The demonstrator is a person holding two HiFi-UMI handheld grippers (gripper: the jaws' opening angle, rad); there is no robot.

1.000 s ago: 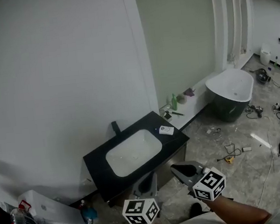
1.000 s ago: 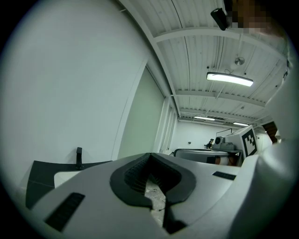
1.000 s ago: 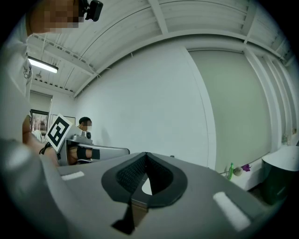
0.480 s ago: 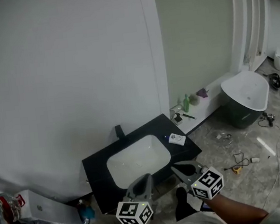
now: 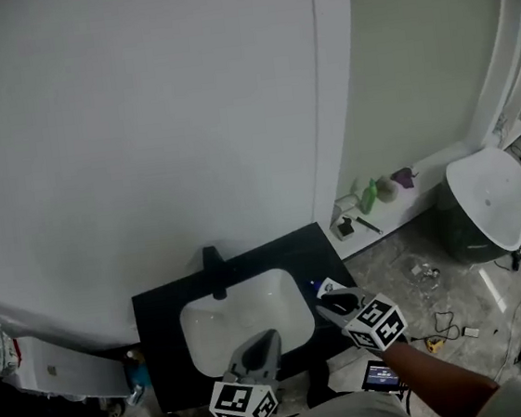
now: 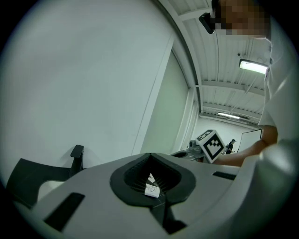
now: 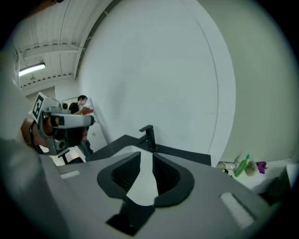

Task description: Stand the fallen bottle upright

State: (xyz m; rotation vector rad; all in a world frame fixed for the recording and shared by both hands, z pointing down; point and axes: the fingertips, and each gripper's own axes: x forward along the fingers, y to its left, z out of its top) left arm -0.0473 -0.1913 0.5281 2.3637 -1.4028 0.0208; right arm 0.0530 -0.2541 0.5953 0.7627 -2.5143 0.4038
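A black vanity top (image 5: 156,318) holds a white basin (image 5: 241,322) and a black tap (image 5: 212,258). Right of the basin a small white thing (image 5: 326,287) lies flat on the top; it is too small to tell what it is. My left gripper (image 5: 262,341) hangs over the basin's front edge, jaws shut and tips meeting (image 6: 149,156). My right gripper (image 5: 326,306) hovers just in front of the white thing. Its jaws are opening with a narrow gap (image 7: 146,156), and nothing is between them.
A green bottle (image 5: 368,196) stands upright with small items on a low ledge by the wall, also in the right gripper view (image 7: 241,165). A dark bathtub (image 5: 488,196) is at the right. A lit screen (image 5: 382,374) and cables lie on the floor. A white box (image 5: 54,367) is at the left.
The vanity has come closer and lower in the head view. Both grippers have moved forward over its front edge, the right one up to the white thing.
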